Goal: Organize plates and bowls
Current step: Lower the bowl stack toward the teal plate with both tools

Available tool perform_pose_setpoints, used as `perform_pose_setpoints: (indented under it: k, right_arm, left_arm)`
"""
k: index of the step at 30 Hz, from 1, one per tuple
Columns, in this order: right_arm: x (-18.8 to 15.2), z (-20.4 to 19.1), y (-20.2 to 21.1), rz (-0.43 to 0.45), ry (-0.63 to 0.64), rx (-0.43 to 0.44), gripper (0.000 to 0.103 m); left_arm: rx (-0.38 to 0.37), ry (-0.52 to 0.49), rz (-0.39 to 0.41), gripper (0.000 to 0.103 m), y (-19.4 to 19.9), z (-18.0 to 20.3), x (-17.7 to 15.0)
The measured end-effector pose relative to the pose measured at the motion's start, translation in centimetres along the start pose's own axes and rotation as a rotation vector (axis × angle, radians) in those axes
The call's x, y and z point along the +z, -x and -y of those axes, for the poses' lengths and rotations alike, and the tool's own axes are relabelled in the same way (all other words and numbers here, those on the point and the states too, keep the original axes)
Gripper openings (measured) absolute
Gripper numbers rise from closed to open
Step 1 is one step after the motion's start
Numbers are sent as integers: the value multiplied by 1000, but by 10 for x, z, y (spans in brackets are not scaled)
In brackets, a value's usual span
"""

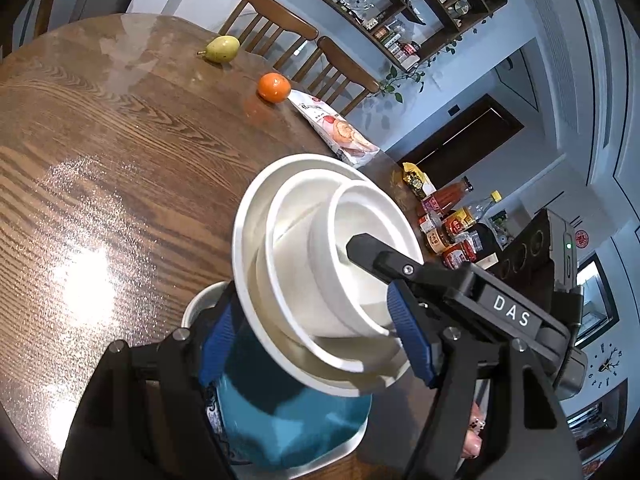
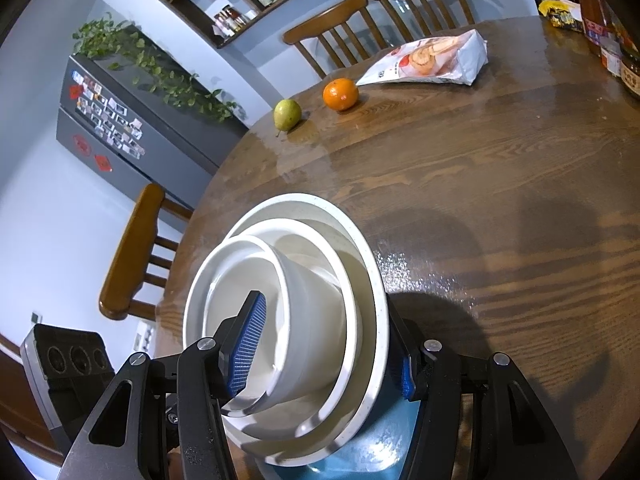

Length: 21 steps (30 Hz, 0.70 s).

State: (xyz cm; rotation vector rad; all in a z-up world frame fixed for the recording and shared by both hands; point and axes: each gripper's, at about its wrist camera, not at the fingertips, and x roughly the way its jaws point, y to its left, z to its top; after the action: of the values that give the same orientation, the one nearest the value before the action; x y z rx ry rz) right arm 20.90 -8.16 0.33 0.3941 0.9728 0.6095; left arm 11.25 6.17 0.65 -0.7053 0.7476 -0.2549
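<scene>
A stack of nested white bowls sits inside a teal bowl, above a round wooden table. My left gripper is shut on one side of the stack, blue pads on either side of the rims. My right gripper is shut on the opposite side, one pad inside the smallest white bowl, the other outside against the teal bowl. The right gripper's finger shows inside the bowl in the left wrist view. The stack tilts between them. A pale rim shows beneath the teal bowl.
On the table lie a pear, an orange and a snack bag. Sauce bottles and jars stand at one edge. Wooden chairs surround the table; another chair is close to the bowls.
</scene>
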Motion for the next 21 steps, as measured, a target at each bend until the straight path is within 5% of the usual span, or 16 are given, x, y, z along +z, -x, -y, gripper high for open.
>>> perform_pose_setpoints:
  k: [21]
  right_arm:
    - [-14, 0, 2, -18, 5, -18, 58]
  left_arm:
    - [-9, 20, -35, 71, 3, -5, -12]
